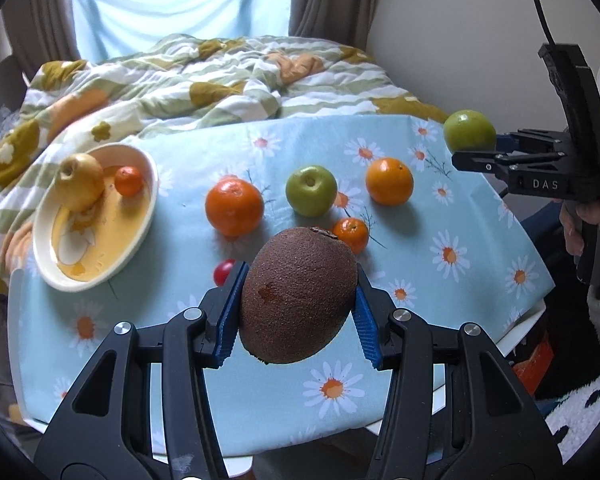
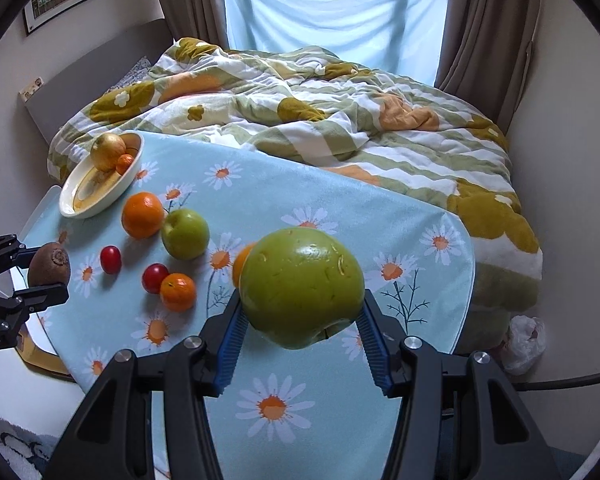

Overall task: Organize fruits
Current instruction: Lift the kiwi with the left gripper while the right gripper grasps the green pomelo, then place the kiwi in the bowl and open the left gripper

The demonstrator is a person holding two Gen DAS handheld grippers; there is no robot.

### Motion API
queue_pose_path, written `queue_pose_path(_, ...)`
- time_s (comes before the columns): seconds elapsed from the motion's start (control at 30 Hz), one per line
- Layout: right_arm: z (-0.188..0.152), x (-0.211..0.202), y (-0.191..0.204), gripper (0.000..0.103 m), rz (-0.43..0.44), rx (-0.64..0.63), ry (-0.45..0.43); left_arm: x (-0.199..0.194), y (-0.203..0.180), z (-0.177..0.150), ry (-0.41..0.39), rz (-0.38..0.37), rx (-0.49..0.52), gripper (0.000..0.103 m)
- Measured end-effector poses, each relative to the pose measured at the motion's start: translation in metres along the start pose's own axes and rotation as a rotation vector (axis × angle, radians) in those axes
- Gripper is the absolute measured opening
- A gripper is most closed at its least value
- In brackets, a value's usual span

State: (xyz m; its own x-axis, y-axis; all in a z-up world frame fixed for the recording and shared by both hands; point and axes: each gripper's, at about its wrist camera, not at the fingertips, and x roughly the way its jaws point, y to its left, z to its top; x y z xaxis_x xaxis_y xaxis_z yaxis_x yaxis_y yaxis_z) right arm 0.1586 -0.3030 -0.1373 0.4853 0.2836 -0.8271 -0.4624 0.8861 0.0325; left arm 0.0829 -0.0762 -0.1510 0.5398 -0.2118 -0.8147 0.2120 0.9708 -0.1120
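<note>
My left gripper [image 1: 298, 304] is shut on a brown kiwi [image 1: 298, 294] and holds it above the near part of the table; it also shows in the right wrist view [image 2: 49, 265]. My right gripper [image 2: 302, 322] is shut on a green apple [image 2: 302, 286], held above the table's right side; it shows in the left wrist view too [image 1: 470, 131]. A cream and yellow bowl [image 1: 140, 220] at the far left holds a yellow apple [image 1: 80, 182] and a small mandarin [image 1: 128, 181]. On the cloth lie oranges [image 1: 234, 207] [image 1: 389, 181], a second green apple [image 1: 311, 191], a mandarin [image 1: 350, 235] and cherry tomatoes [image 2: 110, 259] [image 2: 154, 277].
The table wears a light blue daisy cloth [image 1: 220, 380]. A bed with a rumpled striped quilt [image 2: 340, 120] lies right behind it. A wall is at the right, curtains and a window at the back. A white plastic bag [image 2: 526, 340] sits on the floor at right.
</note>
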Motion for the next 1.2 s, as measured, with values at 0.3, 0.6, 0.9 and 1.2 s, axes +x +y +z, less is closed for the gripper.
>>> queue_pose_path(0.3, 0.026, -0.015, 0.063, 0.05, 0.048, -0.014, -0.046, -0.035, 0.056, 0.015, -0.06, 0.018, -0.017, 0.056)
queue_pose_path(0.6, 0.054, 0.001, 0.132, 0.05, 0.092, 0.018, -0.06, -0.044, 0.125, 0.027, -0.063, 0.025, 0.004, 0.056)
queue_pose_path(0.9, 0.081, 0.036, 0.185, 0.05, 0.102, 0.071, -0.06, -0.021, 0.192, 0.032, -0.041, 0.031, 0.045, 0.055)
queue_pose_path(1.2, 0.095, 0.077, 0.217, 0.05, 0.094, 0.106, -0.023, 0.021, 0.236, 0.031, -0.005, 0.008, 0.101, 0.056)
